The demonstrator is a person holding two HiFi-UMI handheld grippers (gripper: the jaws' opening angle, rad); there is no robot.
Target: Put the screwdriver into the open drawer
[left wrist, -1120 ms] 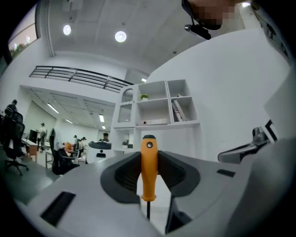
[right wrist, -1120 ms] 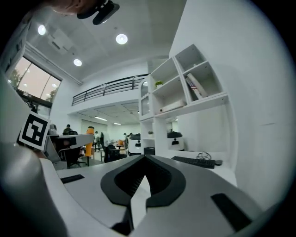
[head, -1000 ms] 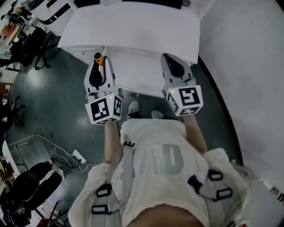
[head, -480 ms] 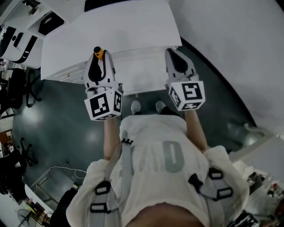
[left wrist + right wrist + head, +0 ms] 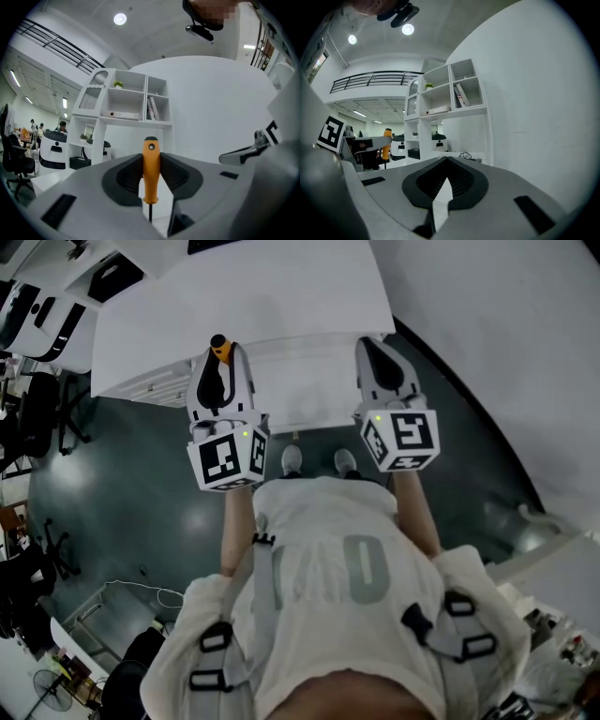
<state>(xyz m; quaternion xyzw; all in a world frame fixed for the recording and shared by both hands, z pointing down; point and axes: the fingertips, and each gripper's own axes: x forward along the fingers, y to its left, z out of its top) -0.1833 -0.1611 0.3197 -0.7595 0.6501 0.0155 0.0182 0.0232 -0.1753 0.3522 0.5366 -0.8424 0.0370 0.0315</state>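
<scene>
An orange-handled screwdriver (image 5: 219,349) (image 5: 150,171) stands upright between the jaws of my left gripper (image 5: 218,360) (image 5: 150,180), which is shut on its handle; the thin dark shaft hangs below. My right gripper (image 5: 368,345) (image 5: 446,162) hangs level beside it, its jaws closed together with nothing in them. Both point at a white desk (image 5: 234,306). A lower white ledge (image 5: 309,390) juts out under the desk top between the grippers; I cannot tell whether it is the open drawer.
A curved white wall (image 5: 525,352) bounds the right side. Dark floor with office chairs (image 5: 37,418) lies to the left. A white shelf unit (image 5: 126,103) (image 5: 450,93) stands ahead. The person's shoes (image 5: 292,460) are just below the ledge.
The desk and floor have swung round in the head view as the person turned. Both grippers keep their pose side by side, the screwdriver still in the left one.
</scene>
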